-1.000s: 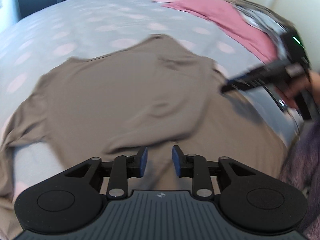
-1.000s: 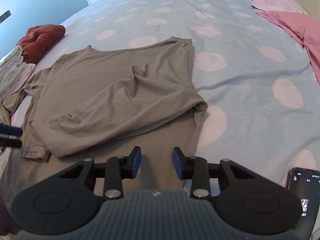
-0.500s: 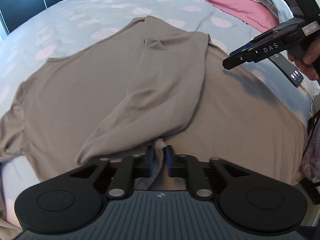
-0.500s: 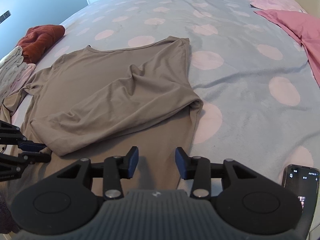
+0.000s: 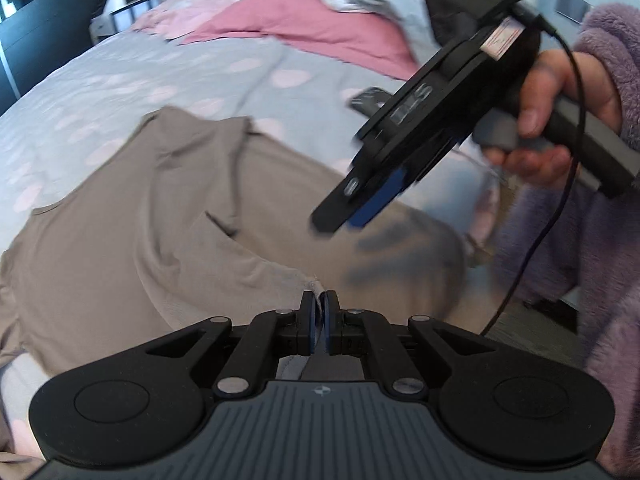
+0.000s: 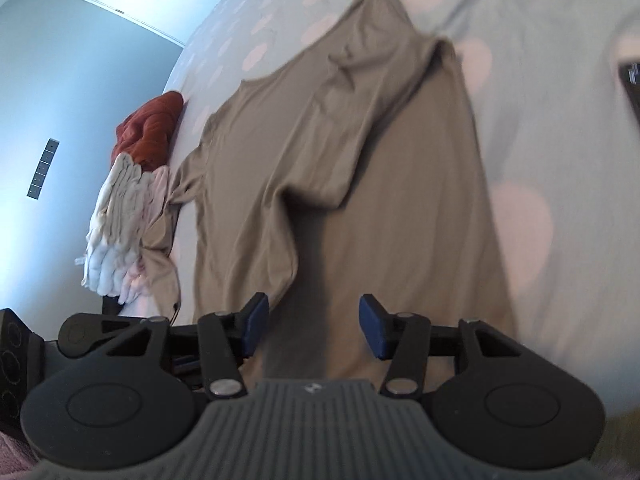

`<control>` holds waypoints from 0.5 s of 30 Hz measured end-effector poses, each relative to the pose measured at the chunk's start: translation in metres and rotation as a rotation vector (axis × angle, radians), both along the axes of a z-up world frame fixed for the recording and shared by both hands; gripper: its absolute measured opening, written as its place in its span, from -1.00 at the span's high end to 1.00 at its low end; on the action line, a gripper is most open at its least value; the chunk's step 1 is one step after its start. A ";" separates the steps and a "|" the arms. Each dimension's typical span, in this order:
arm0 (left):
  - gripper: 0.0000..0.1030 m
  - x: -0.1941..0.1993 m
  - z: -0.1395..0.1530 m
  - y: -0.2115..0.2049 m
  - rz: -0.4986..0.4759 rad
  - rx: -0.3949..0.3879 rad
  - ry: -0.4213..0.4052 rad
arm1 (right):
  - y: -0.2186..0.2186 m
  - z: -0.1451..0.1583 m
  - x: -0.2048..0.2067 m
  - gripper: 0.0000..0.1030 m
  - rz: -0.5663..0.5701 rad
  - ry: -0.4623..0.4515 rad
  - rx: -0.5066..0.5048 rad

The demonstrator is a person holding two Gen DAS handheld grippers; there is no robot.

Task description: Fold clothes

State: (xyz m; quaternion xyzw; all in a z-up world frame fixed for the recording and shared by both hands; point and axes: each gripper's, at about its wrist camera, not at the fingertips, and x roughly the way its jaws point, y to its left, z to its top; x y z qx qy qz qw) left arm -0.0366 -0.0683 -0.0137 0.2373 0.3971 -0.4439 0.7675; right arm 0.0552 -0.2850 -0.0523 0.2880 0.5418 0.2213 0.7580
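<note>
A taupe long-sleeved shirt (image 5: 168,216) (image 6: 360,168) lies spread on the bed, one sleeve folded across its body. My left gripper (image 5: 319,322) is shut on the cuff end of that folded sleeve, the fabric pinched between its blue pads. In the left wrist view my right gripper (image 5: 352,208) hangs tilted just above the shirt's lower part, held by a hand in a purple fluffy sleeve. In its own view my right gripper (image 6: 313,326) hovers over the shirt's hem area with its jaws opening and nothing between them.
The bed has a grey cover with pale pink dots (image 5: 120,80). Pink bedding (image 5: 304,28) is piled at the head. A rust garment (image 6: 150,128) and folded pale clothes (image 6: 116,232) lie at the bed's edge. A phone (image 6: 632,84) rests on the cover.
My left gripper shut on the sleeve cuff and carried it across the shirt. My right gripper rolled, swung in over the shirt's lower part and opened wider.
</note>
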 end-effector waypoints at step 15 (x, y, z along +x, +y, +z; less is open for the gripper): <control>0.92 -0.042 -0.001 -0.025 -0.092 -0.016 -0.035 | 0.019 0.002 -0.047 0.93 -0.012 0.022 0.006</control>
